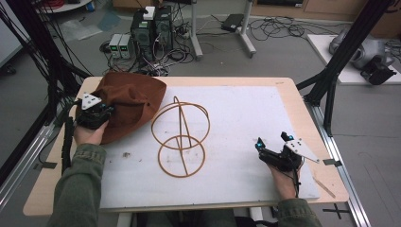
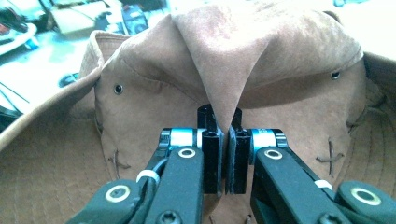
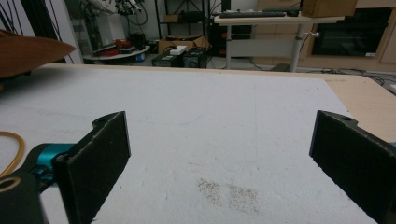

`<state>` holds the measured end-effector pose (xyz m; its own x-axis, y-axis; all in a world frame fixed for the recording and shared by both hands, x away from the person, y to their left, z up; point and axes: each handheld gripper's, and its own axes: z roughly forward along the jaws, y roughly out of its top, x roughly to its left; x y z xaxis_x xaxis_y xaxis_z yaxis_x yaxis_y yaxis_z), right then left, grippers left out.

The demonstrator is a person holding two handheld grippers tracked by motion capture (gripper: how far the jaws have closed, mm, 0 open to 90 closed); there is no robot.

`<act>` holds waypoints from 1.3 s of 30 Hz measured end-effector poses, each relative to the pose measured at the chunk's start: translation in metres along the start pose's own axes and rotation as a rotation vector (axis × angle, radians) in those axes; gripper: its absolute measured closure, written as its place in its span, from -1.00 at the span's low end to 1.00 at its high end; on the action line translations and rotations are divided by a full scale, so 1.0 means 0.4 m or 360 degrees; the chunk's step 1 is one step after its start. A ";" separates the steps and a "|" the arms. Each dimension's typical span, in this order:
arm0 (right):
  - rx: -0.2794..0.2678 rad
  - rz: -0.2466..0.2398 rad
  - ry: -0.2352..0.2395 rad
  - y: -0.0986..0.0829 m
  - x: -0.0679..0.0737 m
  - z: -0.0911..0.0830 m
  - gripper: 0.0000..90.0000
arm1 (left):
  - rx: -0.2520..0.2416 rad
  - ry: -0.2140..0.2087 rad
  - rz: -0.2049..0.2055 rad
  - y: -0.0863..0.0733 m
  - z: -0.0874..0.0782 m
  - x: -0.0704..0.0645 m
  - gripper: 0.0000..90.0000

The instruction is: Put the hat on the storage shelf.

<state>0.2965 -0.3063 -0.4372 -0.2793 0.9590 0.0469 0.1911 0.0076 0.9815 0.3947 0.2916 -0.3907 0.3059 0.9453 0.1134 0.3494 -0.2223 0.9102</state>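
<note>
A brown suede hat [image 1: 130, 101] lies at the table's left rear. My left gripper [image 1: 97, 112] is shut on a pinched fold of the hat's crown [image 2: 224, 60], which rises in a peak between the jaws [image 2: 224, 154]. A tan wire hat stand [image 1: 181, 135], two rings joined by a hoop, stands in the middle of the white mat. My right gripper [image 1: 273, 141] rests low at the right front of the mat, jaws wide open [image 3: 219, 154] with nothing between them. A bit of the stand's ring [image 3: 11, 151] and the hat's brim [image 3: 28, 53] show at the left of the right gripper view.
The white mat [image 1: 246, 113] covers most of the wooden table [image 1: 302, 113]. Black frame posts [image 1: 338, 61] stand beside the table at right and left. Computers and cables [image 1: 146, 33] sit on the floor beyond the far edge.
</note>
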 end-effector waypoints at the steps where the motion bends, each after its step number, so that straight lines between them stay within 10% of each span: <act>1: 0.0003 0.0003 -0.0001 0.000 0.000 0.000 -0.90 | -0.0022 0.0016 0.0004 0.003 -0.009 0.002 0.93; 16: 0.0005 0.0014 -0.0002 -0.001 0.001 -0.002 -0.90 | -0.0334 0.0080 0.0082 0.049 -0.102 -0.026 0.93; 39: 0.0007 0.0026 0.0000 -0.001 0.001 -0.004 -0.90 | -0.0808 -0.0017 -0.0015 0.159 -0.261 -0.049 0.93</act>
<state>0.2950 -0.3065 -0.4372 -0.2761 0.9591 0.0627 0.1998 -0.0065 0.9798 0.3183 0.2838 -0.2934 0.3145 0.9437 0.1025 -0.1215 -0.0670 0.9903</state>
